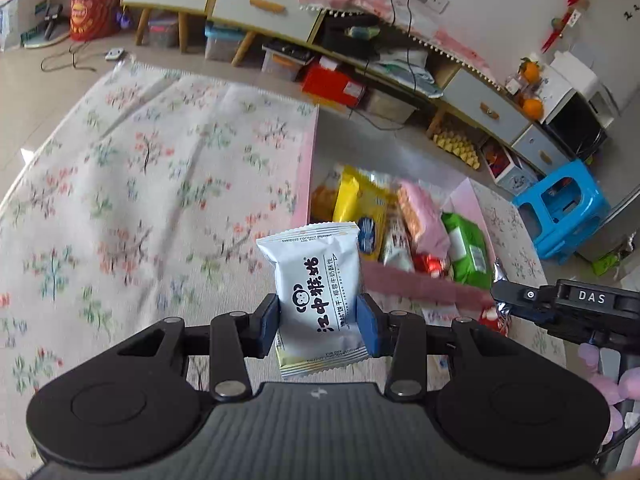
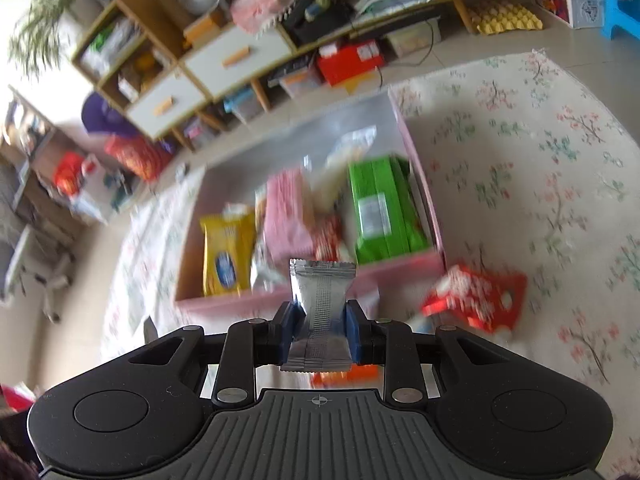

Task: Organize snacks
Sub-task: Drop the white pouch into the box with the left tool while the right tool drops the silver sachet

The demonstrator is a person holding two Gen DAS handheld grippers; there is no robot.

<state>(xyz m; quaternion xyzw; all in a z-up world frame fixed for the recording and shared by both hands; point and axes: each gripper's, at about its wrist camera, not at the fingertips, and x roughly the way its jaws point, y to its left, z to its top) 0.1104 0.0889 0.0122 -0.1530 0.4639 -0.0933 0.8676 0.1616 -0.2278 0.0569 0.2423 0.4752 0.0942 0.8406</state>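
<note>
A floral rug (image 1: 140, 184) is lying under everything, soft and woven. On it a pink rectangular box (image 2: 316, 300) is sitting open-topped, holding a yellow bag (image 2: 228, 252), a green pack (image 2: 384, 212) and a pink pack (image 2: 286, 216), all glossy plastic. A red packet (image 2: 480, 300) is lying on the rug just beside the box. My left tongs (image 1: 320, 322) are clamping a white biscuit packet (image 1: 316, 280), crinkled, its long axis pointing away from me. My right tongs (image 2: 320, 330) are gripping a silver foil sachet (image 2: 320, 304) with serrated ends, also pointing away, toward the box.
</note>
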